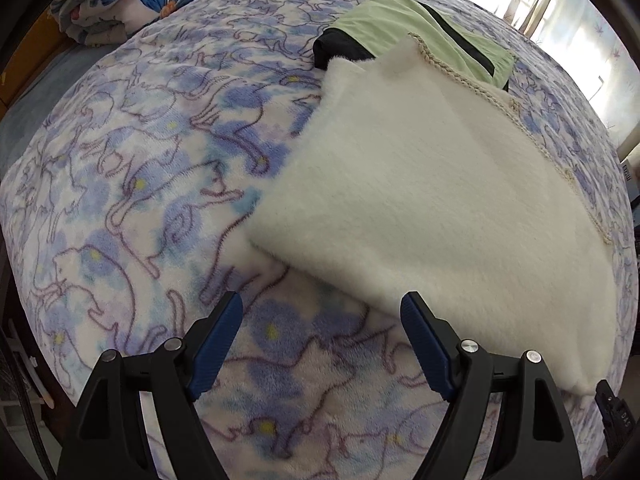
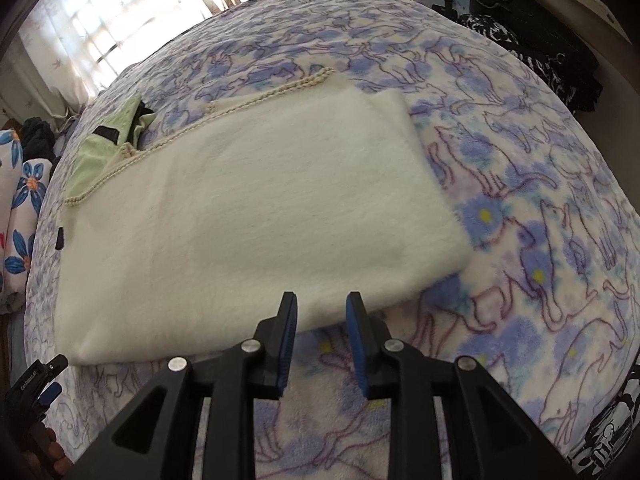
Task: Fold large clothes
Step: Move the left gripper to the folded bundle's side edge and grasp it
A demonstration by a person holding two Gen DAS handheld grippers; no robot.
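- White fleece garment (image 2: 248, 216): folded flat into a rectangle on the cat-print blanket (image 2: 540, 208), braided trim along its far edge.
- Left gripper (image 1: 322, 320): jaws wide, empty, off the garment's near corner.
- Right gripper (image 2: 322, 306): jaws slightly parted, empty, at the garment's near edge.
- Green garment (image 1: 424, 32): touching the white garment's far end.
- Step: fold apparently just laid down; next likely another fold or regrasp.

A fluffy cream garment (image 2: 248, 216) lies folded flat, braided trim along its far edge.

The white garment (image 2: 248, 216) is soft, fuzzy cloth with a rope-like knitted edge; the bed blanket (image 1: 140, 168) beside it is fluffy fleece.
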